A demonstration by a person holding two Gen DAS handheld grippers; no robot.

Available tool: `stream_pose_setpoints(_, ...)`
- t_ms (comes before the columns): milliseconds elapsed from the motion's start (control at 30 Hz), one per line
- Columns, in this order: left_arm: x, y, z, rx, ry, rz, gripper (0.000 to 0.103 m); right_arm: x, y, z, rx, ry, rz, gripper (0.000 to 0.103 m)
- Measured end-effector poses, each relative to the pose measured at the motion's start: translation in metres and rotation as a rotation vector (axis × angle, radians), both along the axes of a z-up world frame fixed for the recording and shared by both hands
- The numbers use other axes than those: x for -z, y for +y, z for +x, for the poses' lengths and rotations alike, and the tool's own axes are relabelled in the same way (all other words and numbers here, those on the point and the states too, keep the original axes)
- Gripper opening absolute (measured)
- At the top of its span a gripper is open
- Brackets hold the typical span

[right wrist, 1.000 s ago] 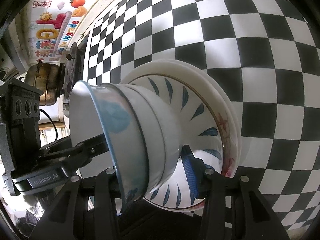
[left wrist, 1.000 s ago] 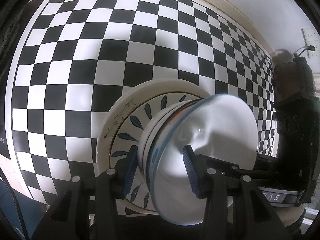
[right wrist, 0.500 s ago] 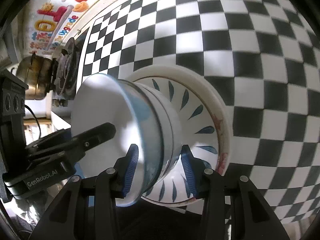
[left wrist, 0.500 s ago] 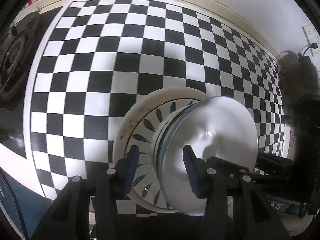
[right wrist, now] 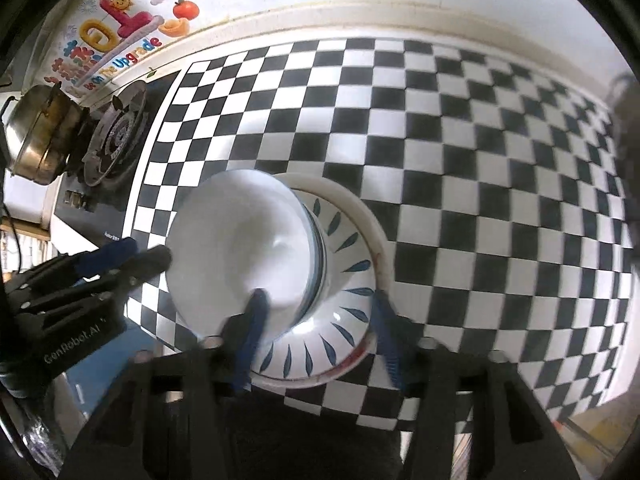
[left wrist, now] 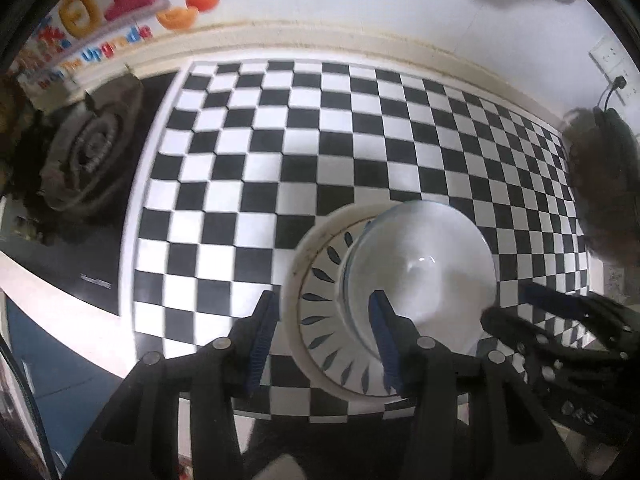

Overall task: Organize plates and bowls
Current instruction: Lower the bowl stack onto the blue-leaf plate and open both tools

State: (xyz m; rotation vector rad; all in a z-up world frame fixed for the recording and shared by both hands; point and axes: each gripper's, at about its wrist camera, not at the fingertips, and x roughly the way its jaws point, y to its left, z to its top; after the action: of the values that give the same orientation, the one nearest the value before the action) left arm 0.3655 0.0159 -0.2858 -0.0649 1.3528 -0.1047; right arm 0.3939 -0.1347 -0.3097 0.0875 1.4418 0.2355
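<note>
A stack of white bowls (left wrist: 420,264) sits on a leaf-patterned plate (left wrist: 320,312) that lies on a larger white plate (left wrist: 292,280), on the checkered counter. My left gripper (left wrist: 324,340) is open above and in front of the stack's left side, holding nothing. My right gripper (right wrist: 316,332) is open above and in front of the bowls (right wrist: 248,252) and the plates (right wrist: 344,280), holding nothing. Each gripper shows in the other's view, the right one (left wrist: 560,320) beside the bowls and the left one (right wrist: 100,264) on the other side.
The black-and-white checkered counter (left wrist: 320,140) reaches back to a white wall. A gas stove burner (left wrist: 88,152) sits at the left, with a steel pot (right wrist: 36,136) behind it. A dark appliance with a cord (left wrist: 604,176) stands at the right.
Both grippers have pulled back and up from the stack and let go of it. The bowls now sit upright on the plates instead of tilted between the fingers.
</note>
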Motion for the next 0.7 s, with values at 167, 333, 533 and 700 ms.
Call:
stream_pose_setpoints(167,-0.021,0.003,-0.012,0.03,-0.083,0.029,0.075,-0.027,0.003,-0.017,0.035,-0.061,-0.041,0.084)
stream_pose_setpoints(333,-0.047,0.004,-0.031,0.047,-0.159,0.048,0.087,-0.059,0.003,-0.038,0.091,-0.146,-0.06,0.09)
stream_pose_setpoints(533,-0.082,0.004,-0.056,0.035,-0.227,0.024,0.087,-0.103,-0.004,-0.066,0.131,-0.249,-0.073,0.092)
stream_pose_setpoints(700,-0.114,0.003,-0.082,0.004,-0.307,0.027,0.087,-0.14,-0.01,-0.093,0.14,-0.341,-0.068,0.093)
